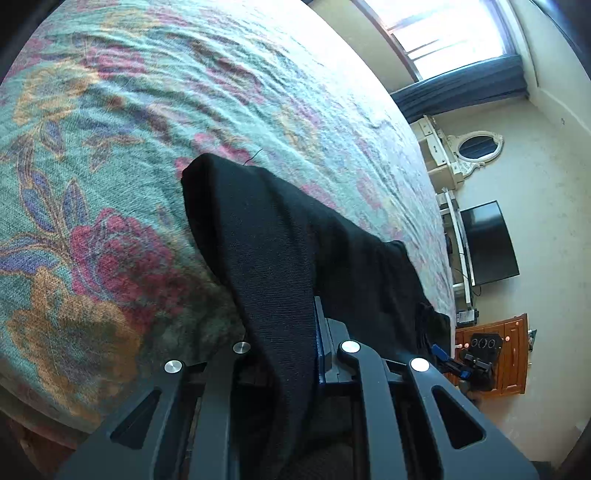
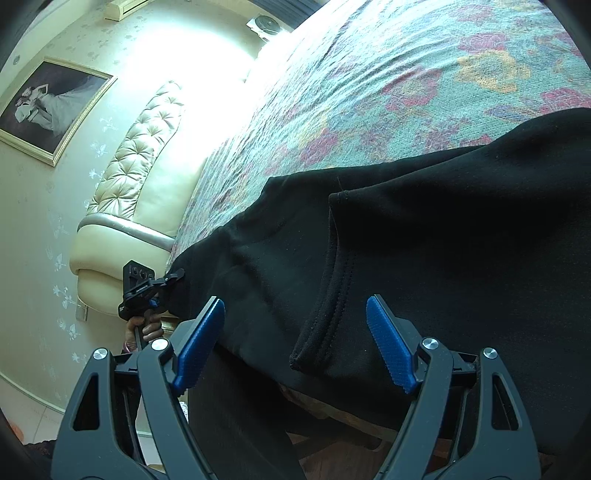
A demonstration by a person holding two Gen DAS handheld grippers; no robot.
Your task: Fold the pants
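Black pants (image 2: 424,240) lie across the near edge of a bed with a floral cover (image 2: 388,74). One hemmed cuff (image 2: 325,302) points toward me in the right wrist view. My right gripper (image 2: 295,345) is open, its blue pads (image 2: 199,347) standing on either side of that cuff without touching it. In the left wrist view the pants (image 1: 266,240) drape over my left gripper (image 1: 291,332), which is shut on the black cloth; most of its fingers are hidden under it. The left gripper (image 2: 173,277) also shows at the pants' far corner, held by a hand (image 2: 146,328).
A cream tufted headboard (image 2: 140,147) and a framed picture (image 2: 48,107) are at the left of the right wrist view. Beyond the bed's far edge in the left wrist view are a TV (image 1: 487,243), a wooden dresser (image 1: 509,354), a window (image 1: 443,29) and the right gripper (image 1: 476,354).
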